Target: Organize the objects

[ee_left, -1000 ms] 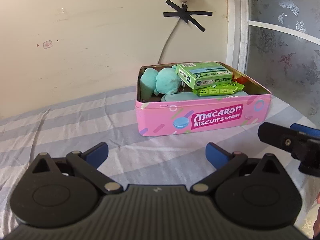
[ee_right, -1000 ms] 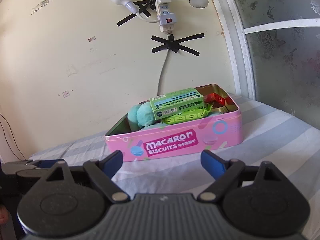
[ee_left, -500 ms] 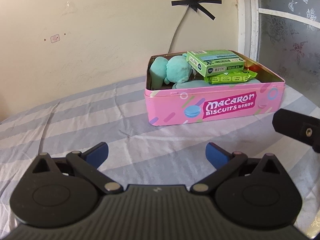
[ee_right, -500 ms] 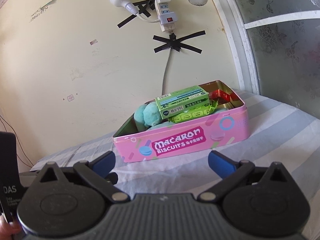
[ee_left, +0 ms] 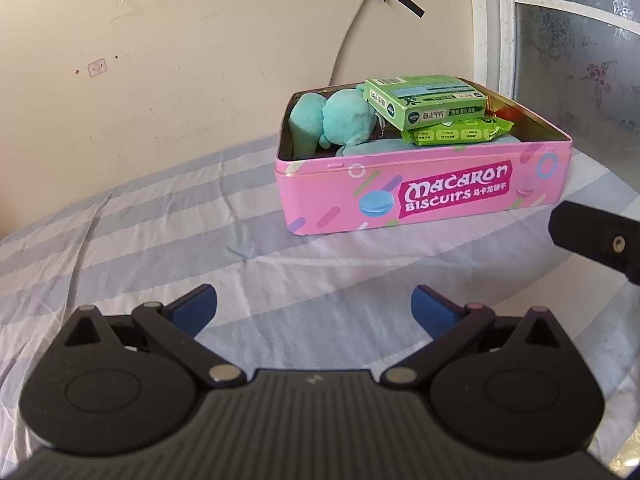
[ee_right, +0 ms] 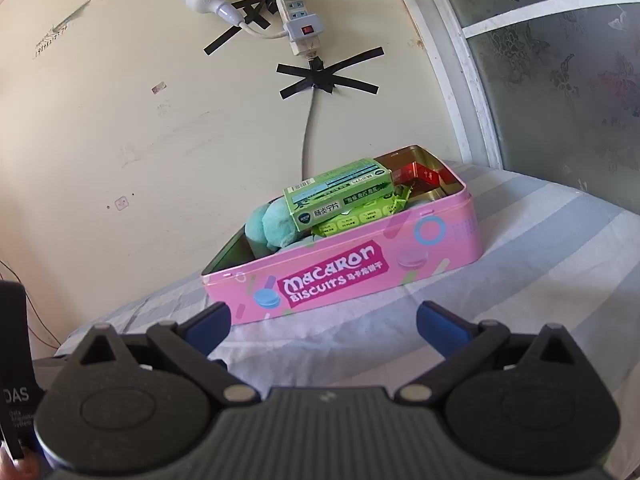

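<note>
- Four or so items sit inside the pink biscuit tin (ee_left: 424,196): a teal plush toy (ee_left: 336,122) at its 9 o'clock end, a green carton (ee_left: 426,102) stacked on a lime-green packet (ee_left: 456,133) toward the middle, and something red (ee_right: 420,174) tucked in at the 3 o'clock end (too hidden to name).
- Packing looks largely done, judging by the striped bedsheet (ee_left: 160,220), which shows no loose item in either view.
- Left gripper (ee_left: 314,308) hovers low over the sheet with its jaws spread wide and nothing between them; the tin lies at about 1 o'clock from it, well apart.
- Right gripper (ee_right: 324,322) is likewise spread and empty, with the tin near, at roughly 12 o'clock.
- One step may remain: the tin has no lid on, and the green carton stands proud of the rim, so it would likely need flattening before any lid could seat (no lid shows in either view).
</note>
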Motion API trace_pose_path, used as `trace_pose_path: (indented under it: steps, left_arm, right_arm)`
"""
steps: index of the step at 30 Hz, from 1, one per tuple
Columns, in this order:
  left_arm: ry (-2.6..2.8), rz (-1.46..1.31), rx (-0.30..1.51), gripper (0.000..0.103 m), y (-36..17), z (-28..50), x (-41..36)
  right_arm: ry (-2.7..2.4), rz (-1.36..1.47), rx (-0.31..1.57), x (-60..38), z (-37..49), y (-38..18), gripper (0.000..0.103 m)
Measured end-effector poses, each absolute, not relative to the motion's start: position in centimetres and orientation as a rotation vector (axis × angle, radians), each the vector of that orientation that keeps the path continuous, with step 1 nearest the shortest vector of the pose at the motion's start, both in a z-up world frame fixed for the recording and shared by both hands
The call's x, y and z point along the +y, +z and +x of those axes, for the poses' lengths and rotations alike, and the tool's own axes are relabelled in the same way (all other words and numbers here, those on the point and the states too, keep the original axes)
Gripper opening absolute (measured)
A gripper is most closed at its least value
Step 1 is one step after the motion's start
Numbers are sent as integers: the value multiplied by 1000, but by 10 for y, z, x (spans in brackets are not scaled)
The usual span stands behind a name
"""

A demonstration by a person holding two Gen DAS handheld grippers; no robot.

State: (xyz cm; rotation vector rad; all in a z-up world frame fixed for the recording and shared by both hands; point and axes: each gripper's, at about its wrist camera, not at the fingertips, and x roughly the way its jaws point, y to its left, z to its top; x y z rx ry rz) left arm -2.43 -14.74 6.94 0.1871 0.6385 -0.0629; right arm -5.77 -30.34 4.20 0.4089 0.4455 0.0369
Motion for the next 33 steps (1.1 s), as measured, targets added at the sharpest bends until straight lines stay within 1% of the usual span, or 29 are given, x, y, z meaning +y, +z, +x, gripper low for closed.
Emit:
trace_pose_path:
  steps: [18,33]
  left_arm:
    - [-59,180,709,103,57,-14,-151]
    - [-53,184,724,103,54,-11,-152]
  right_arm:
    - [31,454,475,-312,-52,31,103]
    - [30,460,482,-312,-50,28,103]
